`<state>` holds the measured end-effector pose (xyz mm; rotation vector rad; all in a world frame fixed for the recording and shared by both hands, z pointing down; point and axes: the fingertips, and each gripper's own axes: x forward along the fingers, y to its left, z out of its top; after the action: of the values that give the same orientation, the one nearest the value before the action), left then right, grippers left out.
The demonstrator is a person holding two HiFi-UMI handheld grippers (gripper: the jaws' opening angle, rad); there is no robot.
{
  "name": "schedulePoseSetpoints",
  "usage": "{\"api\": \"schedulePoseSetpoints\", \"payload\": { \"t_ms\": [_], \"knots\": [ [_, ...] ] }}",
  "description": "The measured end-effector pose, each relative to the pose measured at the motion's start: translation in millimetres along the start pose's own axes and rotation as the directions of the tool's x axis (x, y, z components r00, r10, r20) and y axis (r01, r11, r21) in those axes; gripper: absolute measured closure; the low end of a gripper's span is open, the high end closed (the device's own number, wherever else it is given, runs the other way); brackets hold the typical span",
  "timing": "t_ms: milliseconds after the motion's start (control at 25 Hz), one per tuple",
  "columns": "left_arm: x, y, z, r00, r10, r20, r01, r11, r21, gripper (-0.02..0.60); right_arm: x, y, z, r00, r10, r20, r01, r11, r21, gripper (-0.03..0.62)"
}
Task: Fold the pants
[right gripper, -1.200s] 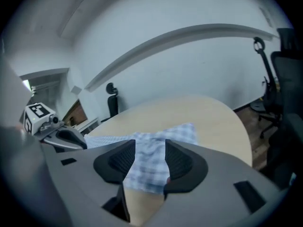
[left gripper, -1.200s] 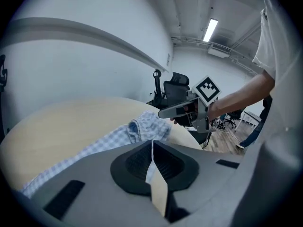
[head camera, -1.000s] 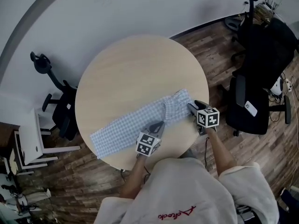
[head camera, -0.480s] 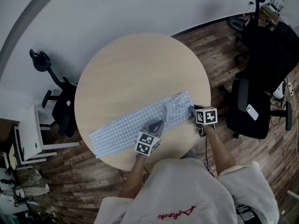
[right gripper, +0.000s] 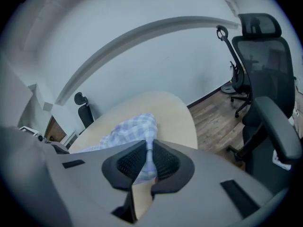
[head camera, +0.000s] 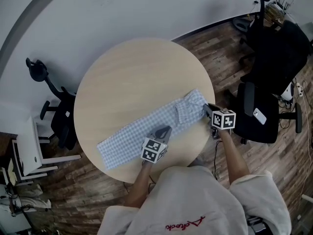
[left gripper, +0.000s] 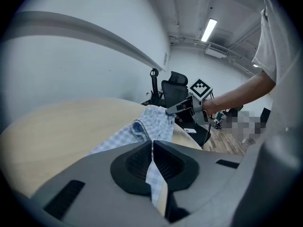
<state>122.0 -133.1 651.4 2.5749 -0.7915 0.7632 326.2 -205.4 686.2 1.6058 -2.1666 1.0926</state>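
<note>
From above I see the checked pants stretched slantwise across the near half of the round table, legs toward the lower left and waist toward the upper right. My left gripper sits on the near edge of the cloth at its middle. My right gripper meets the waist end, jaws closing with the cloth's edge between them. A black office chair stands on the wooden floor beside the table.

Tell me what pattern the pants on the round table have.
A small light-blue-and-white check; the pants show it best in the head view.
</note>
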Motion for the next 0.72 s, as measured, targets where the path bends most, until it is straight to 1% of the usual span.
{"api": "schedulePoseSetpoints", "payload": {
  "t_ms": [160,280,360,480,720],
  "knots": [
    [3.7,-9.8,5.0,1.0,-0.017,0.007,0.017,1.0,0.018,0.543,-26.0,-21.0,25.6,0.996,-0.037,0.083,0.041,0.998,-0.053,0.533],
    [1.3,-14.0,6.0,1.0,-0.018,0.013,0.018,0.999,0.028,0.543,-40.3,-14.9,39.4,0.99,-0.017,0.137,0.034,0.992,-0.124,0.532],
    [-3.2,-16.2,4.8,1.0,-0.016,0.018,0.015,0.999,0.032,0.543,-46.4,0.0,44.8,0.987,0.006,0.161,0.025,0.982,-0.188,0.533],
    [-12.3,-18.8,2.7,1.0,-0.009,0.029,0.008,0.999,0.038,0.543,-51.7,31.6,52.7,0.981,0.047,0.189,0.009,0.958,-0.286,0.532],
    [-41.4,-21.5,-7.3,0.998,0.015,0.059,-0.017,0.999,0.032,0.543,-59.6,104.3,60.0,0.971,0.134,0.196,-0.032,0.891,-0.454,0.531]
  ]
}}
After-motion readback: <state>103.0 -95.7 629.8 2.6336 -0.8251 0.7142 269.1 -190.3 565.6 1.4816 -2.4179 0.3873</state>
